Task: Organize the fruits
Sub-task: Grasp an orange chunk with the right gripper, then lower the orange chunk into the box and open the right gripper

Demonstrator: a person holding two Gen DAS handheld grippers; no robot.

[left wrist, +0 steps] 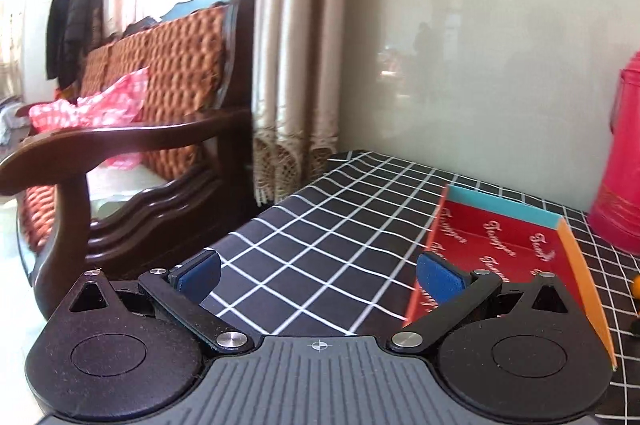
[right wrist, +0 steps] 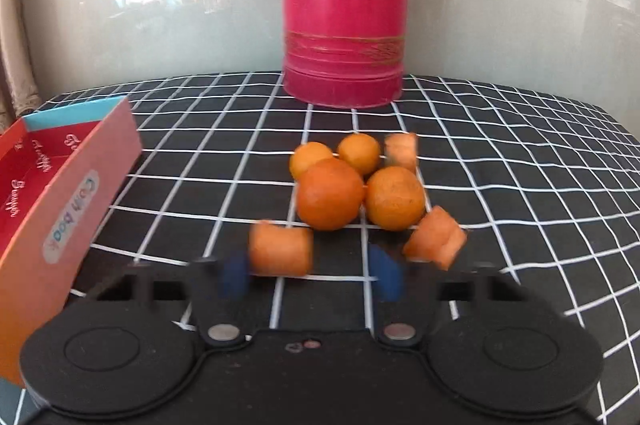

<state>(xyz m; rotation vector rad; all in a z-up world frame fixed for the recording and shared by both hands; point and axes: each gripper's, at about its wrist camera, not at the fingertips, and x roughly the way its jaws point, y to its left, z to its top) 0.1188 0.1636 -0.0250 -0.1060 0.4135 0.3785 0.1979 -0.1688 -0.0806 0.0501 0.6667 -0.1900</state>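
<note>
Several oranges (right wrist: pixel 330 199) lie in a cluster on the black checked tablecloth, with three orange carrot-like chunks (right wrist: pixel 280 252) around them. My right gripper (right wrist: pixel 310 275) is open and empty just in front of the cluster; one chunk lies by its left pad. A shallow red box (right wrist: pixel 60 193) with orange sides and a blue end stands to the left. In the left wrist view my left gripper (left wrist: pixel 318 275) is open and empty over the cloth, with the red box (left wrist: pixel 492 245) at its right finger. It looks empty.
A tall pink thermos (right wrist: pixel 344 5) stands behind the oranges near the wall; it shows at the right edge of the left wrist view (left wrist: pixel 618 153). A wooden sofa (left wrist: pixel 132 145) and curtains (left wrist: pixel 296 45) lie beyond the table's left edge (left wrist: pixel 256 217).
</note>
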